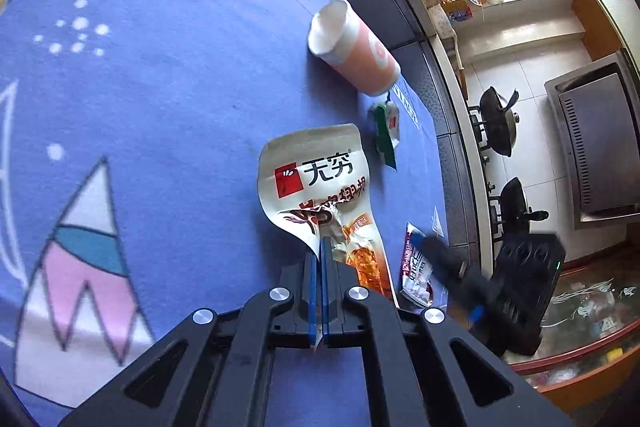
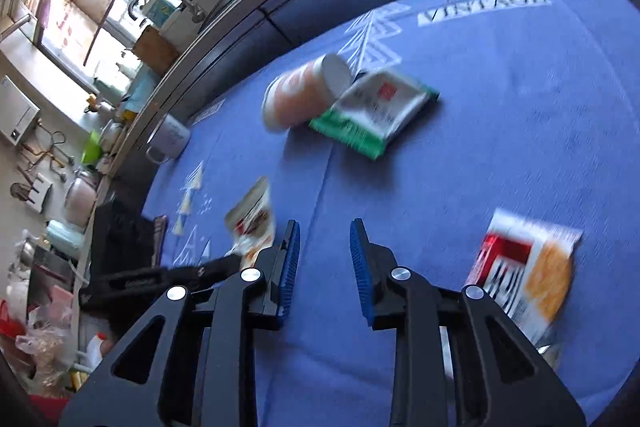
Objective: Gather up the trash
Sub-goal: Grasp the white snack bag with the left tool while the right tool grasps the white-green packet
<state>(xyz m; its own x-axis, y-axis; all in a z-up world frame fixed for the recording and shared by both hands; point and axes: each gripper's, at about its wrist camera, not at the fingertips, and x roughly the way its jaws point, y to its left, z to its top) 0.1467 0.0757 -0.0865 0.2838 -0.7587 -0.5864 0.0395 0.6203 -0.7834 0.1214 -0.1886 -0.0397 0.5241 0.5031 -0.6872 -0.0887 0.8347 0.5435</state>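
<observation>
My left gripper (image 1: 320,247) is shut on the lower edge of a white and orange snack wrapper (image 1: 316,179) with Chinese print, held just above the blue cloth. The wrapper and left gripper also show in the right wrist view (image 2: 252,219). An orange paper cup (image 1: 352,47) lies on its side, next to a green and white packet (image 1: 386,131); both show in the right wrist view, cup (image 2: 300,95) and packet (image 2: 376,111). My right gripper (image 2: 325,243) is open and empty above the cloth. A red, white and orange wrapper (image 2: 524,267) lies to its right.
The table has a blue patterned cloth (image 1: 160,87). The right gripper (image 1: 460,267) hovers over a red and white wrapper (image 1: 416,267). A white mug (image 2: 170,139) stands at the table's far left edge. A kitchen counter with pans (image 1: 496,123) lies beyond.
</observation>
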